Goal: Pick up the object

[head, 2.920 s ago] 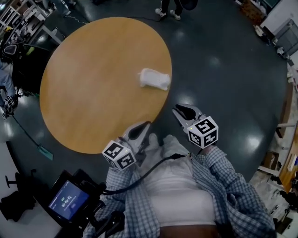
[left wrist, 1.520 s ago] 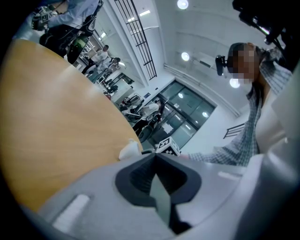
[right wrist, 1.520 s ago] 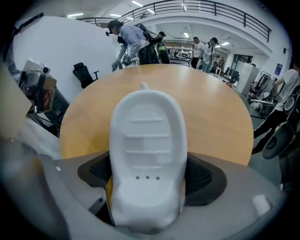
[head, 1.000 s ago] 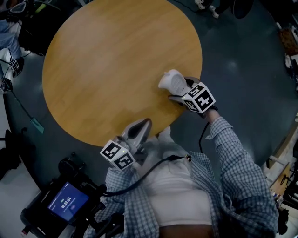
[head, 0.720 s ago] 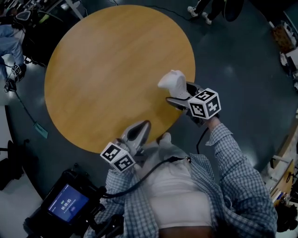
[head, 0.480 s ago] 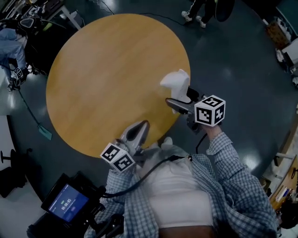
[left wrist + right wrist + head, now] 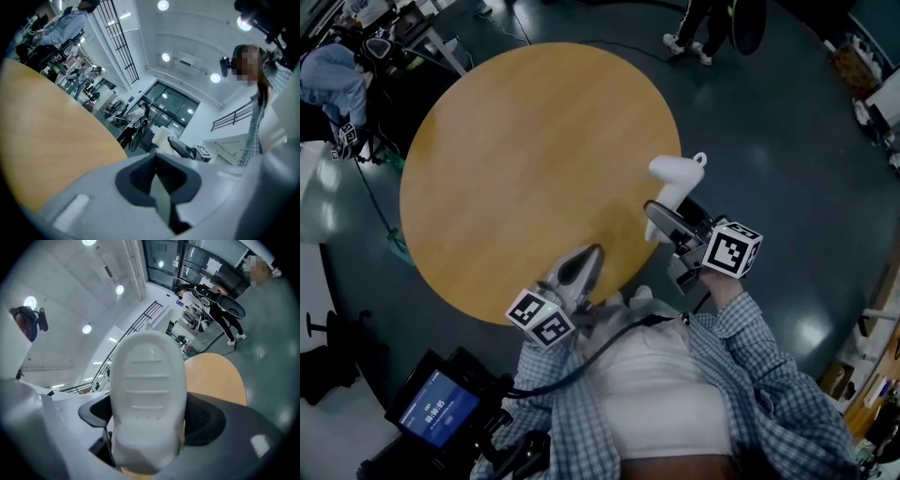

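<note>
Far left, low: small lit screen [image 7: 437, 409] by the floor, no part in the job.

Left claw [image 7: 583, 264]: parked over the near rim of the table [image 7: 516, 159], close to the body. In the left gripper view, jaws pressed flat together with nothing between them [image 7: 155, 174]. Idle, by the look of it.

Table: round, wooden, bare across the whole top in the head view.

Right of centre, at the table's right edge: white shoe [image 7: 672, 180], the task's thing, held up in the air and tilted, pull loop on the far end, part over the table's rim and part over the dark floor [image 7: 787, 141]. No visible contact with the tabletop.

Right claw [image 7: 668, 221]: clamped on the white shoe's near end. In the right gripper view, ribbed sole [image 7: 148, 390] square to the camera, dark pads hard against both sides, table [image 7: 216, 376] well behind.

Progress, as a judgement: grasp made, lift apparently done, pick-up in effect complete. Left at most: a steady hold or more height. Risk: slip or swing of the free far end, with the grip at one end only.
</note>
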Action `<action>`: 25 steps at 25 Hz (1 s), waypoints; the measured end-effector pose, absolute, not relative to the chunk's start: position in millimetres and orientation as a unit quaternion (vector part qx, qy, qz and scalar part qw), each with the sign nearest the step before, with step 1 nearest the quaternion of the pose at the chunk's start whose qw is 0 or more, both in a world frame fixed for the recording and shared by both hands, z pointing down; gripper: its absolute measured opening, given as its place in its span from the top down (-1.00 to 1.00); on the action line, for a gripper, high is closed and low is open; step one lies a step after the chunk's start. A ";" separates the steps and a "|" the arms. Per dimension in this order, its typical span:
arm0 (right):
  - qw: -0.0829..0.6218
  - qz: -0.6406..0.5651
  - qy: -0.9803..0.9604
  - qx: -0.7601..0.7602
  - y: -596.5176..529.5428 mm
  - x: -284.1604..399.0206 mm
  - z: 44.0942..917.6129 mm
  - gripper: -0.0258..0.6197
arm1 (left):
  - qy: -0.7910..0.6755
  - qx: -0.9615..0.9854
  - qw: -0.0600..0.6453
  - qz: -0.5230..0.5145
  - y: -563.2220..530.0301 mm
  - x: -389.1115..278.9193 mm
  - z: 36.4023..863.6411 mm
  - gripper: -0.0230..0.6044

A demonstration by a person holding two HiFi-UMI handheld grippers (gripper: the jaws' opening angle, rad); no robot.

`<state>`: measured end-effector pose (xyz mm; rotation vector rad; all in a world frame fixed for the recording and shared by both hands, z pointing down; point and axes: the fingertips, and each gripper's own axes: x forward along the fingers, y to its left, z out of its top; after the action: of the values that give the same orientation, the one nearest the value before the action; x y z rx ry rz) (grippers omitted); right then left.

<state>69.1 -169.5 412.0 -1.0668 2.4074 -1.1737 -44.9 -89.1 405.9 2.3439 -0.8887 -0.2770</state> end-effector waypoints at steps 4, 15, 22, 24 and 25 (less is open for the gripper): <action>0.127 -0.406 0.829 -0.363 -169.0 68.7 414.9 -0.47 | -0.335 0.885 0.305 -0.105 -90.2 -44.6 406.6 0.93; 0.108 -0.407 0.833 -0.360 -168.8 65.3 419.0 -0.47 | -0.338 0.883 0.307 -0.105 -89.1 -45.7 407.7 0.93; 0.097 -0.401 0.843 -0.344 -167.4 59.8 413.6 -0.47 | -0.337 0.884 0.308 -0.101 -89.3 -43.6 407.9 0.93; 0.098 -0.403 0.844 -0.339 -167.0 58.3 412.8 -0.47 | -0.336 0.884 0.308 -0.100 -89.3 -42.8 408.0 0.93; 0.098 -0.404 0.845 -0.337 -167.0 57.6 412.7 -0.47 | -0.335 0.885 0.308 -0.100 -89.5 -42.6 408.2 0.93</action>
<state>57.6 -167.0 412.7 -0.9982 2.4990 -1.1950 -42.6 -89.5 408.2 2.3381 -0.8863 -0.2650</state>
